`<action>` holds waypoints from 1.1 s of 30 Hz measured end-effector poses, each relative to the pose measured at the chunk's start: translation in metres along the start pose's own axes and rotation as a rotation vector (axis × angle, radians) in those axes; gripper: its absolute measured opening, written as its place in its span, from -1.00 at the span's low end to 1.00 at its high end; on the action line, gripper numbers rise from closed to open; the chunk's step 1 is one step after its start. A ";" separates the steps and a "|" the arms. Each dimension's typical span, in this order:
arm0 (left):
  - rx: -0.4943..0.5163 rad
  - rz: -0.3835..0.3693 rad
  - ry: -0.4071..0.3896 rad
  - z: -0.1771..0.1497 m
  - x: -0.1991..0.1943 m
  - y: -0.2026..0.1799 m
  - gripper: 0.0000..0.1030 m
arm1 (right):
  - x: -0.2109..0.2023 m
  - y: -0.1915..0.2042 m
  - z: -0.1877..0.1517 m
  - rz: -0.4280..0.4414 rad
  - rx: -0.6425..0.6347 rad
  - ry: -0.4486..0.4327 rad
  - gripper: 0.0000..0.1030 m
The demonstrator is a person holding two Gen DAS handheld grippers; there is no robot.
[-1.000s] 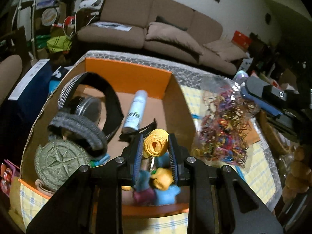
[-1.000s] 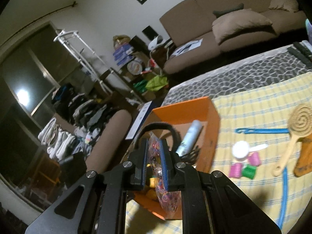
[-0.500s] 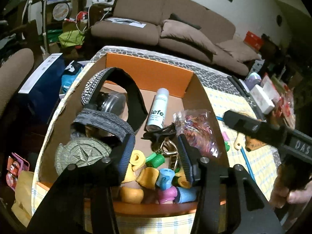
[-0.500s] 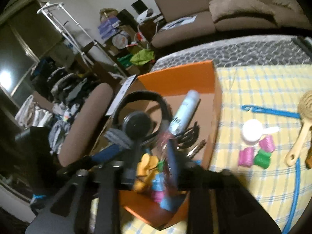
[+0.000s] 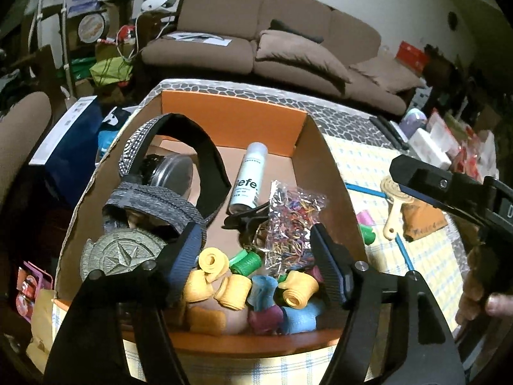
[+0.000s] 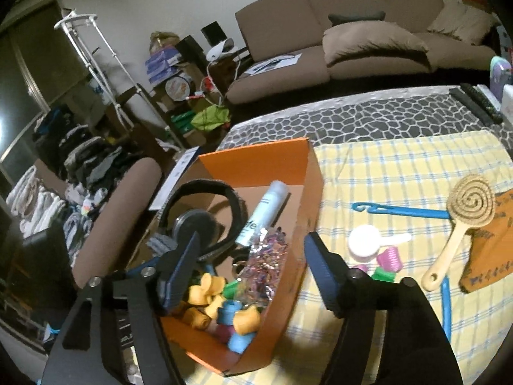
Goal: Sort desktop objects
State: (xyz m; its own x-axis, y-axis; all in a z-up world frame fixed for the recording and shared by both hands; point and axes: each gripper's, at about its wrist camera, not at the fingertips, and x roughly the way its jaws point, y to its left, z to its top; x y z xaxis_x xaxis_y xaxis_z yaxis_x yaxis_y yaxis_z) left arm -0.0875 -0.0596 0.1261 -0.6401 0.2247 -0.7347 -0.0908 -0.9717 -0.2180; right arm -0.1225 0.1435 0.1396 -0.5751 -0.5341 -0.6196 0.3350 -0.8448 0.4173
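Note:
An orange box holds black headphones, a white bottle, a compass disc, a clear bag of coloured rubber bands and several foam hair rollers. My left gripper hangs over the rollers, its jaws opening with nothing pressed between them. My right gripper hovers above the bag, its jaws opening too. The bag lies loose in the box below them.
On the yellow checked cloth right of the box lie pink and green rollers, a white scoop, a wooden brush, a blue hanger and an orange pouch. A sofa stands behind the table, clutter to the left.
Both grippers opened. The left let go of a yellow roller, which now lies in the box. The right dropped the bag of bands into the box and sank a little.

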 end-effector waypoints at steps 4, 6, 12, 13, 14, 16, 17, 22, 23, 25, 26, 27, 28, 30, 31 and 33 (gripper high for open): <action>0.009 -0.003 0.000 0.000 0.001 -0.005 0.43 | 0.000 -0.007 -0.002 -0.024 -0.001 0.008 0.60; 0.021 -0.009 -0.003 -0.001 0.000 -0.009 0.62 | -0.001 -0.012 -0.003 -0.030 0.007 0.015 0.78; 0.048 -0.002 -0.021 -0.005 -0.007 -0.014 0.98 | -0.005 -0.019 -0.008 -0.073 -0.014 0.037 0.99; 0.049 -0.002 -0.027 -0.006 -0.010 -0.015 0.98 | -0.005 -0.020 -0.009 -0.085 -0.022 0.041 0.99; 0.049 -0.003 -0.033 -0.006 -0.012 -0.016 0.98 | -0.007 -0.021 -0.010 -0.093 -0.028 0.043 0.99; 0.051 -0.005 -0.048 -0.007 -0.017 -0.017 0.99 | -0.010 -0.024 -0.015 -0.106 -0.033 0.048 0.99; 0.053 -0.006 -0.061 -0.009 -0.021 -0.019 0.99 | -0.013 -0.026 -0.018 -0.115 -0.037 0.051 0.99; 0.046 -0.005 -0.126 -0.023 -0.039 -0.022 1.00 | -0.029 -0.038 -0.032 -0.170 -0.053 0.049 0.99; 0.041 -0.006 -0.129 -0.027 -0.042 -0.023 1.00 | -0.032 -0.041 -0.035 -0.179 -0.051 0.045 0.99; 0.032 -0.002 -0.122 -0.038 -0.043 -0.023 1.00 | -0.040 -0.047 -0.041 -0.199 -0.050 0.038 0.99; 0.032 0.006 -0.115 -0.043 -0.044 -0.024 1.00 | -0.044 -0.050 -0.044 -0.215 -0.045 0.029 0.99; 0.035 0.017 -0.110 -0.050 -0.044 -0.026 1.00 | -0.048 -0.054 -0.049 -0.233 -0.038 0.019 0.99; 0.040 0.026 -0.105 -0.056 -0.044 -0.028 1.00 | -0.051 -0.056 -0.052 -0.250 -0.035 0.014 0.99; 0.046 0.031 -0.103 -0.067 -0.045 -0.033 1.00 | -0.056 -0.058 -0.062 -0.292 -0.047 0.008 0.99; 0.052 0.033 -0.101 -0.074 -0.046 -0.036 1.00 | -0.059 -0.059 -0.067 -0.309 -0.056 0.007 0.99; 0.067 0.045 -0.096 -0.084 -0.044 -0.042 1.00 | -0.061 -0.060 -0.080 -0.349 -0.075 0.025 0.99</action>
State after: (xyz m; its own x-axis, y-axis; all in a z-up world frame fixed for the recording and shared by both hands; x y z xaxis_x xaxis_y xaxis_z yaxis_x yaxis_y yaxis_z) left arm 0.0080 -0.0228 0.1136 -0.7143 0.1754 -0.6775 -0.1087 -0.9841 -0.1402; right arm -0.0479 0.2238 0.0994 -0.6464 -0.2127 -0.7327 0.1755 -0.9761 0.1285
